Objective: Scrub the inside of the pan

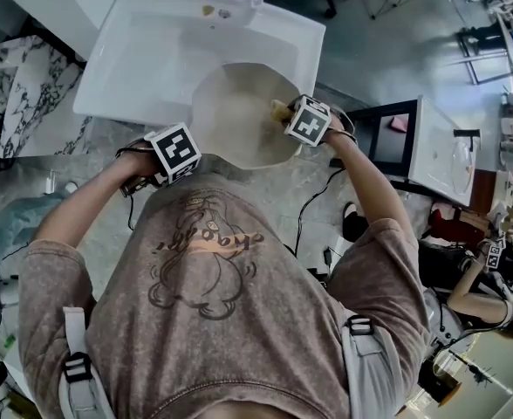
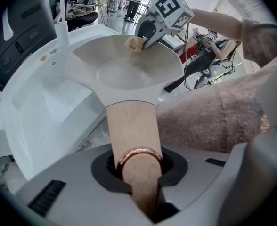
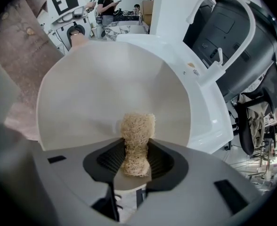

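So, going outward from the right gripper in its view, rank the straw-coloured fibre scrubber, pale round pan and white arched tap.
1. Straw-coloured fibre scrubber, clamped in its jaws.
2. Pale round pan, directly ahead.
3. White arched tap, beyond, upper right.

No text can be read with confidence. The shirt [image 1: 206, 256] carries script lettering across a printed cartoon figure, seen upside down and too distorted to decipher.

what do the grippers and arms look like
The left gripper and right gripper: grey bodies, black pads, each topped by a white cube with black square markers, black cables trailing. The person wears a brown-grey short-sleeved printed t-shirt.
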`<state>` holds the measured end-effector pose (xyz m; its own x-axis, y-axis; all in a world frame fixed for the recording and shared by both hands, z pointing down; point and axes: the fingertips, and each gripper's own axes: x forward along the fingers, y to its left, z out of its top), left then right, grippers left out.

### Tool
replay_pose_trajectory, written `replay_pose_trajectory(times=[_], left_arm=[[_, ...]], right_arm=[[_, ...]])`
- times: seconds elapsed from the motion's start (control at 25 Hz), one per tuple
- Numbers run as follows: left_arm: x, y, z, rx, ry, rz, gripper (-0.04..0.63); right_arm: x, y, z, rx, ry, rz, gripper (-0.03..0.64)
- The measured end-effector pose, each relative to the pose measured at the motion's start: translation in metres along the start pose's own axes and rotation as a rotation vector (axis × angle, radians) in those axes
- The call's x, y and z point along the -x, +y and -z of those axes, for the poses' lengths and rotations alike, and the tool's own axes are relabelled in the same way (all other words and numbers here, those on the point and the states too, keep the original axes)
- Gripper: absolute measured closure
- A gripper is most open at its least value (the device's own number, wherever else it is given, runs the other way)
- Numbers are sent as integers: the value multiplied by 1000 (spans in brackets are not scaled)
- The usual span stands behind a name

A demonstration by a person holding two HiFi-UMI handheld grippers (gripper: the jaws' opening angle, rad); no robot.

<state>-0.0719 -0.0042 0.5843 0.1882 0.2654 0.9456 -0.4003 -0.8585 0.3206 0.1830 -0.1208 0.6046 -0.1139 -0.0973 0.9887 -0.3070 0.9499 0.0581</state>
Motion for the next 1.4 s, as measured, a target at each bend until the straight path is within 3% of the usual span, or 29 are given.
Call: replay_pose_trajectory(times=[0.2,0.36,0.52,0.72,1.08,1.4], left_arm=[[-1,2,1,-6,3,2,509],[-1,2,1,-1,6,7,509],[-2,0,2,-1,8,13,509],[-1,1,2,-5,6,14,509],[-2,0,2,1,10,19,509],[-2,-1,3,9,12,28,511]], right_arm=[[5,23,-1,-1,-8,-54,463],[10,53,-7,-21,-6,-169,463],[16,89,-26,33,-34,-250,463],[19,112,-48,94,-70,-263,463],[26,134,-86,84,-155,-361,463],[20,135,-118,85,-188,-388,465]])
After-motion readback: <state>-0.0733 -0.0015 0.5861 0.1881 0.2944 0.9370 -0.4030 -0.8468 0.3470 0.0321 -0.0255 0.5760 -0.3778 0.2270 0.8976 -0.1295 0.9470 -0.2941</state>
